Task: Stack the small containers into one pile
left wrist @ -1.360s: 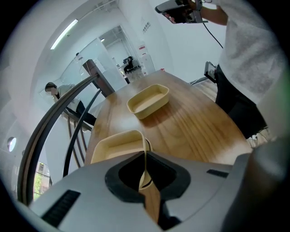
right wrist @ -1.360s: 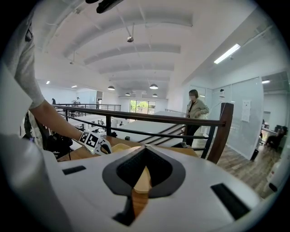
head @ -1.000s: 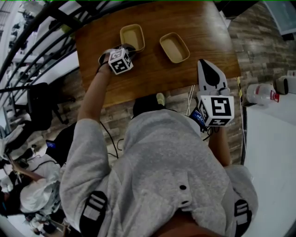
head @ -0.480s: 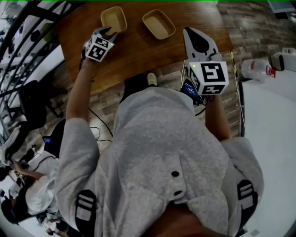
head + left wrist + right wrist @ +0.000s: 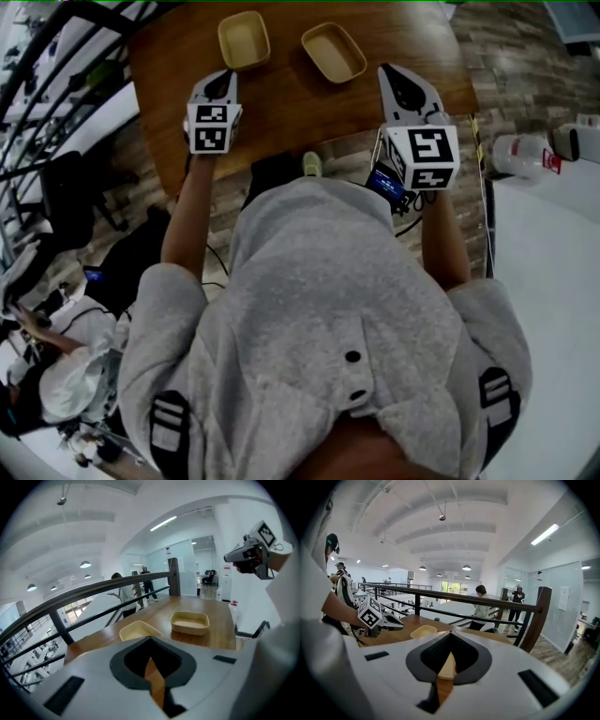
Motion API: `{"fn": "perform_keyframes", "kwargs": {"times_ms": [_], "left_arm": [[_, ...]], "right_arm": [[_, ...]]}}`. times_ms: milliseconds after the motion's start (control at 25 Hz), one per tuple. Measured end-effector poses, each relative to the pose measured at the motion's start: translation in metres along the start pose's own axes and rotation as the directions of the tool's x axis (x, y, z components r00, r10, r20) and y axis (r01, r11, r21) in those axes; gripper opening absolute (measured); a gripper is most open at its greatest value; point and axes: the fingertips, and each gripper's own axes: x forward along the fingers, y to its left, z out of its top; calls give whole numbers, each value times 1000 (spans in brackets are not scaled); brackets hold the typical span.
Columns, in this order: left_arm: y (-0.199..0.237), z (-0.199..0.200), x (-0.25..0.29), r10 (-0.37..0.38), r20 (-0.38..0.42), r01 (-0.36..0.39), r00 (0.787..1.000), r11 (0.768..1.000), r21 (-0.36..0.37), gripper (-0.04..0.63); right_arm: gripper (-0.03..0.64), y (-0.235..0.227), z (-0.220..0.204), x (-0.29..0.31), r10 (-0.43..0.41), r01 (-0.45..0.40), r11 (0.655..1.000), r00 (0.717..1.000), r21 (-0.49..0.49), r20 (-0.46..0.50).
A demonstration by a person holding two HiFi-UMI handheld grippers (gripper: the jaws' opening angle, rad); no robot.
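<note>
Two shallow tan containers stand apart on the wooden table (image 5: 281,117), the left container (image 5: 244,39) and the right container (image 5: 334,52). My left gripper (image 5: 223,81) hovers just short of the left container, shut and empty. In the left gripper view its jaws (image 5: 151,641) meet, with the left container (image 5: 139,631) right ahead and the right container (image 5: 189,622) beyond. My right gripper (image 5: 393,73) hangs over the table's right part, beside the right container, shut on nothing. Its own view (image 5: 450,633) looks across to the left container (image 5: 423,631) and the left gripper (image 5: 389,621).
A dark railing (image 5: 56,56) runs along the table's left side. The table's near edge (image 5: 309,159) lies close to my body. A white bottle (image 5: 523,155) lies on the floor at the right. People stand far off behind the railing (image 5: 487,603).
My left gripper has drawn back from the left container's rim toward me, leaving the container on the table. The right gripper has barely moved.
</note>
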Motion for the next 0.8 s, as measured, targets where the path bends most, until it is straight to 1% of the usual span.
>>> {"fn": "perform_keyframes", "kwargs": {"times_ms": [80,160,280,360,480,560,680,800], "left_arm": [[-4,1,-15,46,5,-46,999,997,-63,14],[-7,7,-30,78,22,-75,997,991,-110,14],[-14,14,-51,123,51,-114,991,982,-150,14],[-14,14,-60,155,47,-145,987,974,-172,14],[-14,13,-71,184,46,-170,982,960,-224,14],[-13,15,-79,201,57,-182,978,954,-239,14],[-10,20,-87,226,63,-206,972,952,-227,14],[-7,22,-93,238,76,-217,968,952,-216,14]], "right_arm": [[12,2,-6,3,12,-12,1000,1000,-15,-11],[12,3,-12,9,25,-26,999,999,-32,-23],[12,6,-27,18,51,-55,997,997,-58,-58],[12,9,-38,27,75,-83,993,993,-85,-90],[12,13,-55,39,114,-131,984,984,-117,-140],[12,15,-64,44,145,-166,978,975,-123,-168],[13,20,-78,52,199,-227,966,957,-124,-209],[58,25,-88,56,234,-272,953,941,-131,-245]]}}
